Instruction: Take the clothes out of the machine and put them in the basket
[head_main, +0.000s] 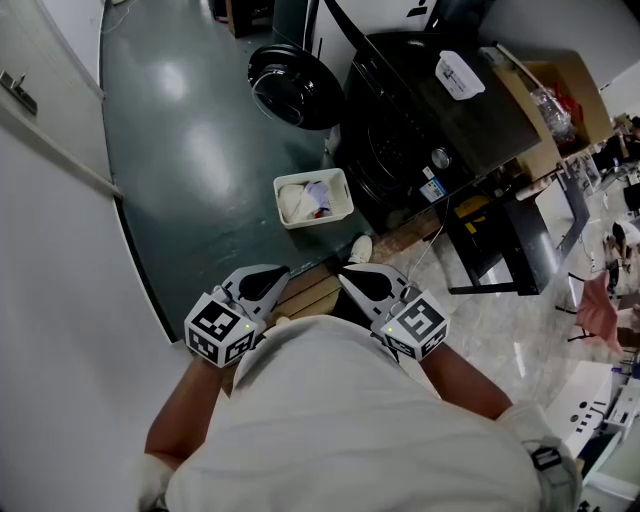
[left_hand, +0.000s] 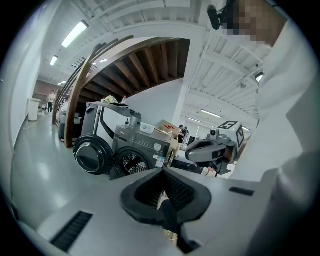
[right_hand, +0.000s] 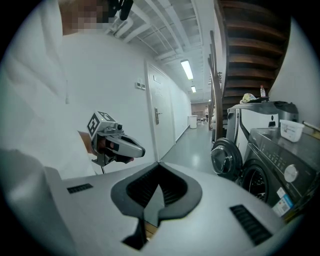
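The dark front-loading washing machine (head_main: 430, 120) stands at the upper right, its round door (head_main: 292, 85) swung open to the left. On the floor in front of it sits a white basket (head_main: 340, 185) with pale clothes (head_main: 305, 200) inside. My left gripper (head_main: 272, 277) and right gripper (head_main: 355, 275) are held close to my body, well short of the basket, tips pointing toward it. Both are shut and hold nothing. The left gripper view shows the machine (left_hand: 140, 150), its door (left_hand: 91, 155) and the right gripper (left_hand: 212, 147). The right gripper view shows the left gripper (right_hand: 120, 144) and the machine (right_hand: 272, 165).
A white container (head_main: 460, 75) lies on top of the machine, and a cardboard box (head_main: 565, 95) stands behind it. A black metal frame (head_main: 520, 250) is to the right. Wooden boards (head_main: 310, 292) lie by my feet. A white wall (head_main: 50, 250) runs along the left.
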